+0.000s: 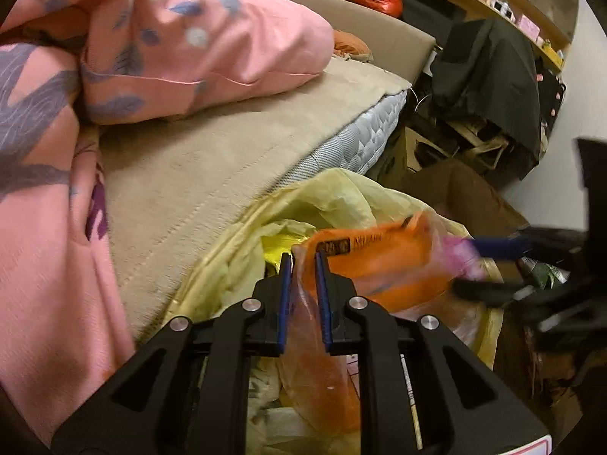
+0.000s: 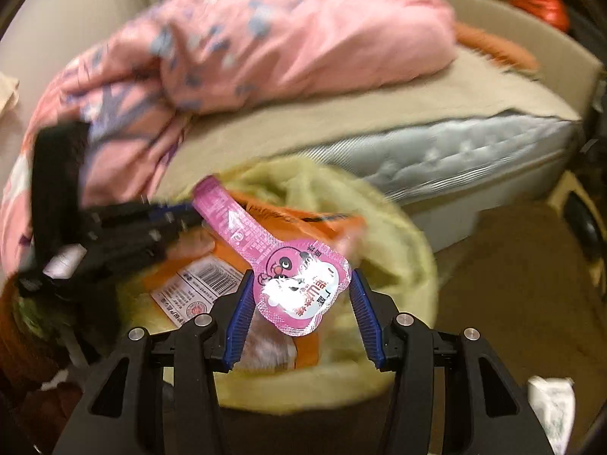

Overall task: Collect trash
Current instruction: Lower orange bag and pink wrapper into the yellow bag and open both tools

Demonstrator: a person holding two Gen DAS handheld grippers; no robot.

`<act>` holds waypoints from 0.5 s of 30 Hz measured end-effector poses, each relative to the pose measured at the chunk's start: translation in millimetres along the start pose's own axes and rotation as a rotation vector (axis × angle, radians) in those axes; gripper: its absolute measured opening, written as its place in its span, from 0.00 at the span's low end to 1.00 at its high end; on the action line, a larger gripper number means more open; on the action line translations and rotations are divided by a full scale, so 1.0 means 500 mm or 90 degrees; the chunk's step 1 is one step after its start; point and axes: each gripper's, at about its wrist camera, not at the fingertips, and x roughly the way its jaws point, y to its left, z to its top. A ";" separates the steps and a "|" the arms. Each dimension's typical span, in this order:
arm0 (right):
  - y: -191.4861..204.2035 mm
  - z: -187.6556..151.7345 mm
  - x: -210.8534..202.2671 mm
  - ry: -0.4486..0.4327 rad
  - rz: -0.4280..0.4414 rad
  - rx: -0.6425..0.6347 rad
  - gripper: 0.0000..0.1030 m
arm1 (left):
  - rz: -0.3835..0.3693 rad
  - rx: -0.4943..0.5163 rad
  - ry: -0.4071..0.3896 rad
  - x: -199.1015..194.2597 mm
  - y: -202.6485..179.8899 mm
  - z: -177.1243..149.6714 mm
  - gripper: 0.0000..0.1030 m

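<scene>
Left gripper [image 1: 303,261]: clenched on the clear edge of an orange snack bag [image 1: 383,261], its blue pads pinching the film between them; in the right wrist view it comes in from nine o'clock [image 2: 189,216].
Orange snack bag: hangs over the mouth of the bin, its printed half toward two o'clock of the left fingertips; in the right wrist view its barcode label faces up [image 2: 212,280].
Right gripper [image 2: 299,295]: jaws stand wide; a pink pouch lies between the pads, and whether they press on it I cannot tell.
Pink pouch [image 2: 288,273]: long neck pointing to ten o'clock, broad end down between the right fingers, above the bin mouth; in the left wrist view it is a blurred pink patch at three o'clock [image 1: 461,258].
Bin liner [image 2: 402,227]: pale yellow, crumpled, open, just beside the bed.
Bed [image 1: 212,174]: beige sheet at twelve o'clock of the bin, quilted mattress side showing.
Duvet [image 1: 182,41]: pink, leaf-printed, bunched on the bed.
</scene>
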 end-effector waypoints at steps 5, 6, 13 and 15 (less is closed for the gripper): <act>0.015 0.014 0.075 0.061 -0.048 -0.047 0.45 | -0.004 0.019 0.008 0.015 -0.006 0.000 0.12; 0.015 0.015 0.081 0.065 -0.063 -0.053 0.45 | -0.006 0.018 0.010 0.017 -0.006 0.000 0.12; 0.007 0.005 0.098 0.063 -0.137 -0.076 0.45 | -0.015 0.003 0.015 0.043 0.005 0.007 0.12; 0.000 0.009 0.099 0.058 -0.137 -0.068 0.45 | -0.013 0.002 0.006 0.046 0.006 0.011 0.12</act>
